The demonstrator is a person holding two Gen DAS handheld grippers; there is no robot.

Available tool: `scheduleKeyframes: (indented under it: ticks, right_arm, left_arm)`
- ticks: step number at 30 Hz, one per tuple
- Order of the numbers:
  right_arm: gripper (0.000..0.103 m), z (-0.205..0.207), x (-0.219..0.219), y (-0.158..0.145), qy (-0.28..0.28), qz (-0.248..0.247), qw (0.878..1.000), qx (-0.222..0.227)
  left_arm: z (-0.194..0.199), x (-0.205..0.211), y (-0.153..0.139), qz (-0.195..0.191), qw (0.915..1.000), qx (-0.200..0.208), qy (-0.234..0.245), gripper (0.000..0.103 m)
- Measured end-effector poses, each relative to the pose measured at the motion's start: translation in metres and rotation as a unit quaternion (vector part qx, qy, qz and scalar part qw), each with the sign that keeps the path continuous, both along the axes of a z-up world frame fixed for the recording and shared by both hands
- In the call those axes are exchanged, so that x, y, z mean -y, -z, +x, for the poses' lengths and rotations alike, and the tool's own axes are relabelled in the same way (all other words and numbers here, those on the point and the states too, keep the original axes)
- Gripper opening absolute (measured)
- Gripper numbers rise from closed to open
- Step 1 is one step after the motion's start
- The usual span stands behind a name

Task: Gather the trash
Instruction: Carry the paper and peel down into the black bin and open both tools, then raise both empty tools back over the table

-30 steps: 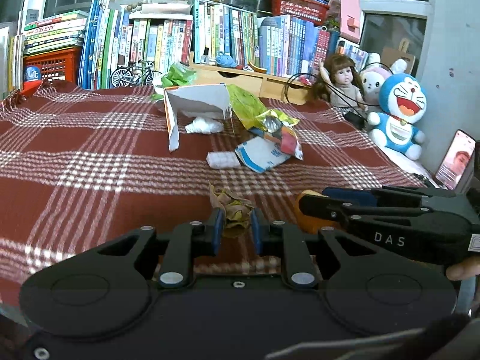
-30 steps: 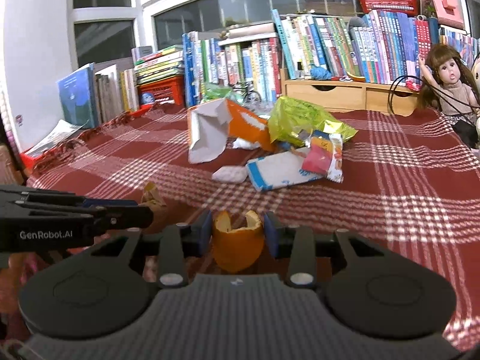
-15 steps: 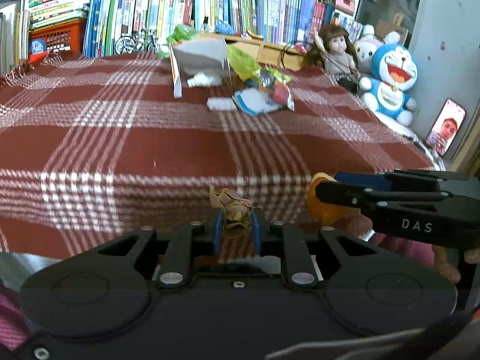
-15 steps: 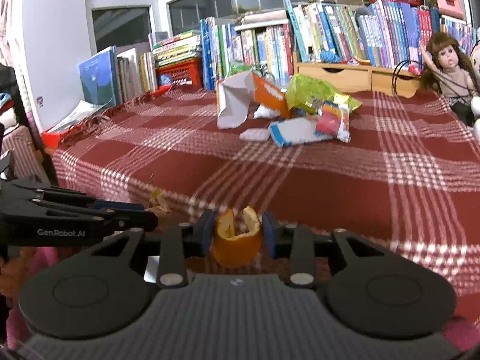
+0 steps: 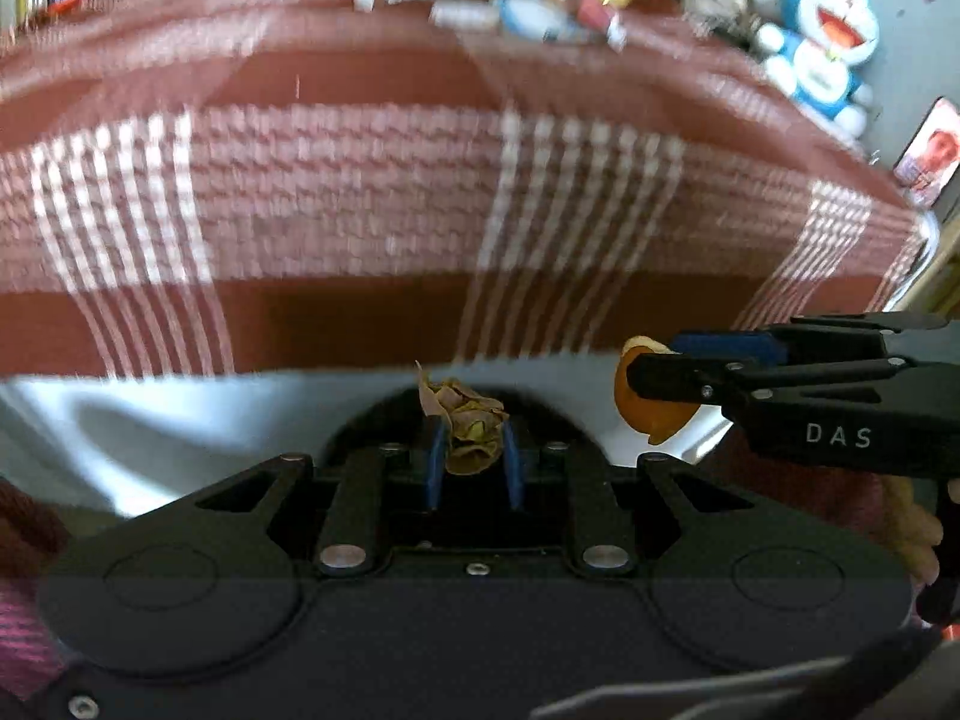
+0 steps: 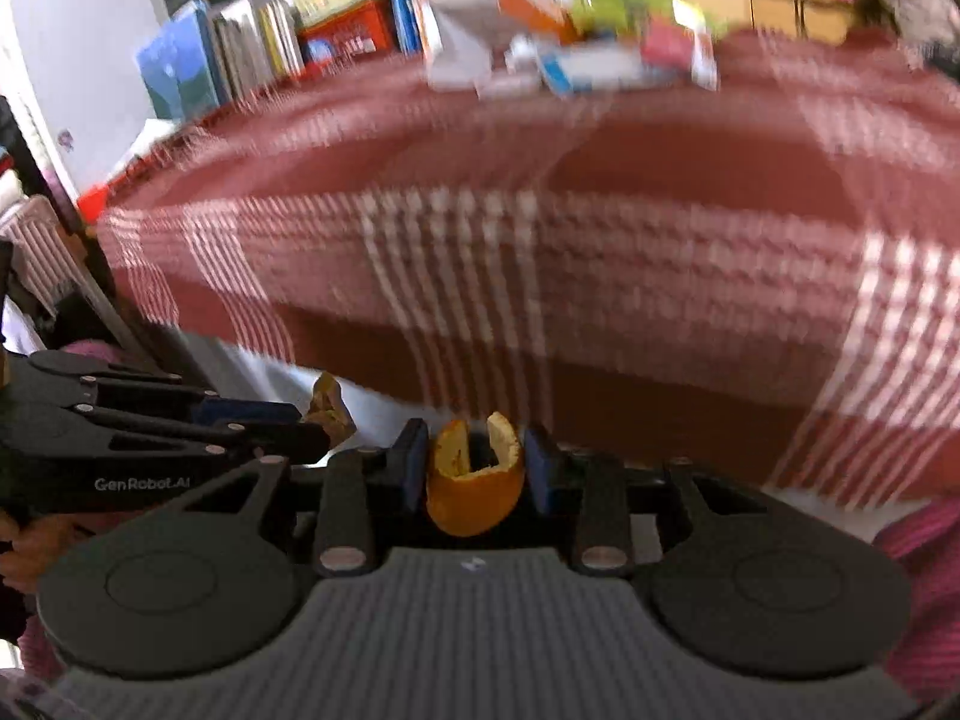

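Both tools had dropped past the near edge of the red plaid cloth [image 5: 360, 192]. The left gripper [image 5: 468, 456] pinched a brown crumpled scrap [image 5: 465, 420]; the right gripper [image 6: 474, 468] clamped orange peel [image 6: 474, 480] (disposal likely imminent).

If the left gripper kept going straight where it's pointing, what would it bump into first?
Probably the white surface just below the tablecloth's edge; blur makes the depth unclear. The left gripper holds a brown scrap.
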State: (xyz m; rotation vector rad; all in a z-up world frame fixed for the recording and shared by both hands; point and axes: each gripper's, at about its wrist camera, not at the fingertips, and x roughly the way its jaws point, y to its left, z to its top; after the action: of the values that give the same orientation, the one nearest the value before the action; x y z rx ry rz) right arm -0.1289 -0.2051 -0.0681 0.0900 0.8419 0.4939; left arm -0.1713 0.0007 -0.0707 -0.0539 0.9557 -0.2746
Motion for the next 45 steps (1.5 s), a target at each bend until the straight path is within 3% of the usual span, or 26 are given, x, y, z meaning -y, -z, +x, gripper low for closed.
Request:
scheduleKeyframes:
  ticks: [7,19,20,22,23,31,35,45]
  right_arm:
    - [0.041,0.007,-0.004,0.040,0.005,-0.009,0.998,-0.057]
    - [0.046,0.014,-0.004,0.059,0.010,-0.006,0.996,-0.085]
    - [0.047,0.013,-0.004,0.059,0.011,-0.005,0.996,-0.085]
    - [0.061,0.015,-0.005,0.059,0.013,-0.004,0.996,-0.085]
    - [0.061,0.015,-0.004,0.059,0.014,-0.002,0.996,-0.086]
    - [0.068,0.017,-0.004,0.052,0.013,-0.004,0.997,-0.077]
    - [0.069,0.015,-0.007,0.038,0.004,-0.020,0.999,-0.050]
    - [0.075,0.015,0.006,-0.039,-0.023,0.012,0.998,0.051]
  left_arm:
    - [0.012,0.002,0.030,0.015,0.9990,-0.041,-0.007,0.020]
    - [0.021,0.011,0.050,0.032,0.9974,-0.065,-0.004,0.022]
    - [0.022,0.010,0.049,0.034,0.9972,-0.066,-0.005,0.026]
    - [0.022,0.009,0.047,0.034,0.9971,-0.067,-0.010,0.042]
    - [0.023,0.008,0.047,0.033,0.9971,-0.067,-0.014,0.048]
    - [0.022,0.000,0.031,0.031,0.9977,-0.054,-0.025,0.060]
    - [0.018,-0.002,0.012,0.030,0.9989,-0.033,-0.017,0.072]
    - [0.021,-0.017,-0.075,0.016,0.9962,0.085,-0.004,0.085]
